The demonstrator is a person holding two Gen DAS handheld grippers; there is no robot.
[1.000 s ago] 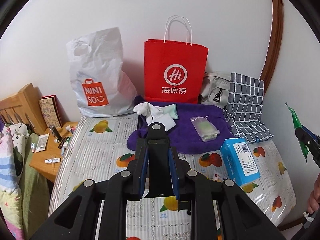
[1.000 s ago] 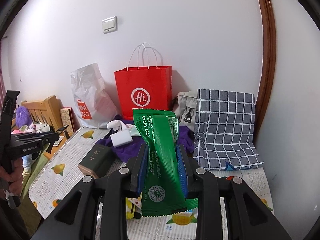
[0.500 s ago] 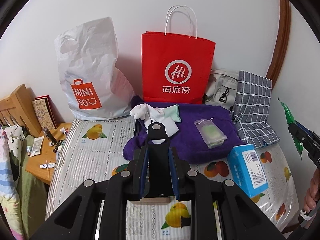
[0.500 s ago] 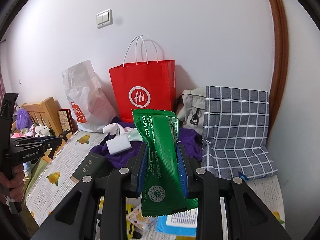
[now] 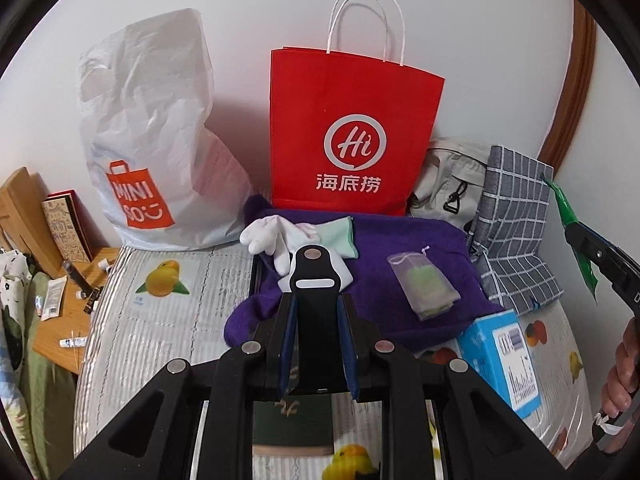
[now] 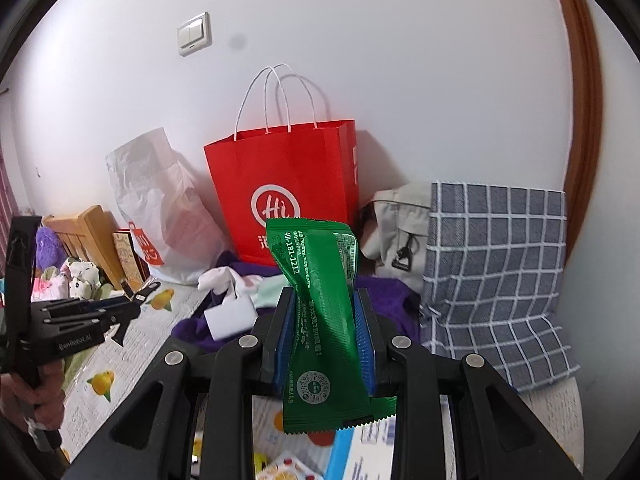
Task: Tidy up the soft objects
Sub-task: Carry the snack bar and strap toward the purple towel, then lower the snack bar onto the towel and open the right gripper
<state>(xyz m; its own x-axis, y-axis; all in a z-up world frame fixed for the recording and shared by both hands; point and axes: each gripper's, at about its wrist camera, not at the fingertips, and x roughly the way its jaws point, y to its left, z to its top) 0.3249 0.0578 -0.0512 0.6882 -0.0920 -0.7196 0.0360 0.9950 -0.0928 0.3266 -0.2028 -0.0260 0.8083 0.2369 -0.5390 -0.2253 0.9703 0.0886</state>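
My left gripper (image 5: 316, 300) is shut on a flat black strap-like piece (image 5: 314, 276) with a metal stud and a white slot, which stands upright between the blue pads. My right gripper (image 6: 324, 300) is shut on a green foil packet (image 6: 316, 256) that sticks up and hangs below the jaws. A red paper bag (image 5: 352, 132) and a white plastic shopping bag (image 5: 152, 140) stand against the wall ahead. In front of them a purple towel (image 5: 400, 248) carries white gloves (image 5: 268, 236), a mint cloth (image 5: 340, 232) and a mesh pouch (image 5: 424, 284).
A blue box (image 5: 504, 356) lies at the towel's right edge, and a grey checked cloth (image 5: 512, 220) and a beige bag (image 5: 448, 172) fill the right corner. A dark green box (image 5: 292, 416) lies under my left gripper. A cluttered wooden side table (image 5: 60, 320) stands left of the fruit-print cover.
Both grippers have moved forward toward the bags at the wall, which now look larger. The black piece and the green packet stay held as before.
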